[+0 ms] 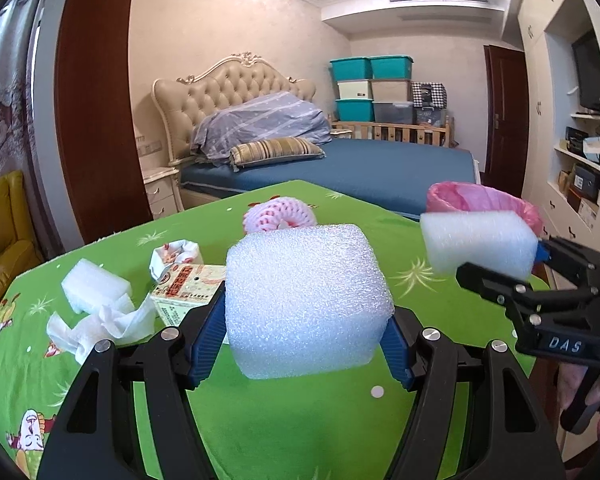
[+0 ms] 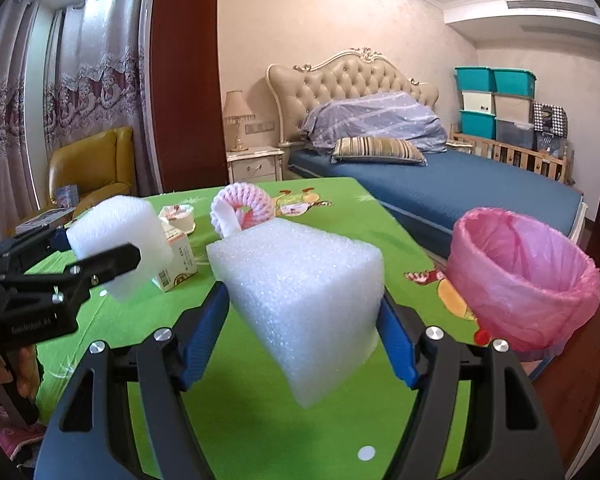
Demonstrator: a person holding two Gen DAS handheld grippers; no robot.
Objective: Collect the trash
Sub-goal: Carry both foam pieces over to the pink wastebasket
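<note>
White foam is clamped in both tools: a chunky white foam block is held off the green cartoon-print tablecloth by the left gripper, a second white foam wedge by the right gripper, presumably for carrying to the pink-lined bin at the table's right edge. A crumpled white tissue and a small printed carton are left near the left edge.

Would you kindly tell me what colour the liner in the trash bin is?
Pink. The bin liner shows best in the right wrist view.
</note>
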